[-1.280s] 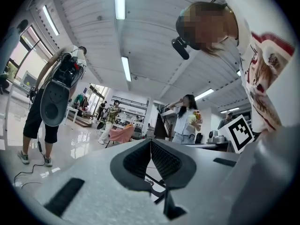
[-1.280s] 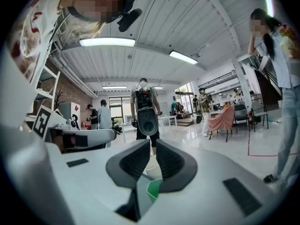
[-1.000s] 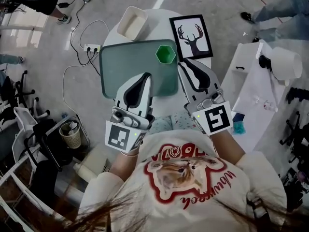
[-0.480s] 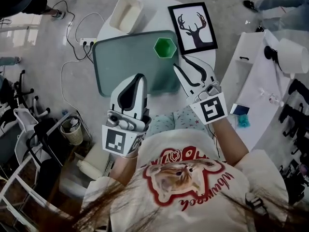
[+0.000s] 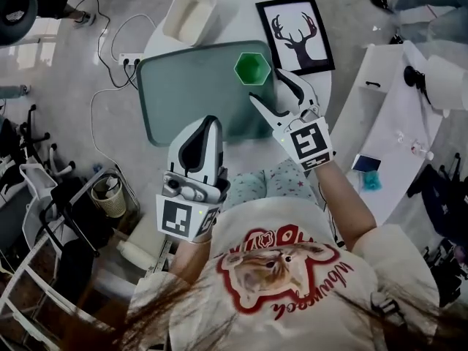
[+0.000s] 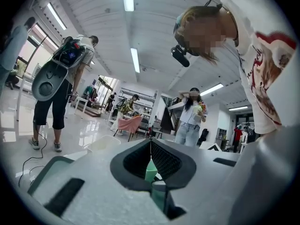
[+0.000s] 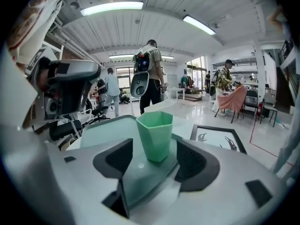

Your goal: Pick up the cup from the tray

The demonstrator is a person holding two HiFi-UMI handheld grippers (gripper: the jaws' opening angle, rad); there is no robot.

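At the left, our left claw (image 5: 210,121) hangs over the tray's 6 o'clock edge, pressed together with nothing in it. We judge it is parked there so the lane to the cup is free for the other hand.

The grey-green tray (image 5: 183,93) lies flat on the round white tabletop (image 5: 322,86). The cup (image 5: 252,68) stands upright in its 1 o'clock corner, the corner nearest our right side, which is why that hand takes the job.

The cup is green and six-sided. Its flat facets taper to a narrower base, and its open mouth looks empty.

Our right claw (image 5: 268,85) points at the cup from its 5 o'clock, and its jaws are opening. The cup stands just ahead in the gap, and neither pad touches it. We read the wide spread as room to clear the broad rim, and the low, level approach as aiming for the faceted wall.
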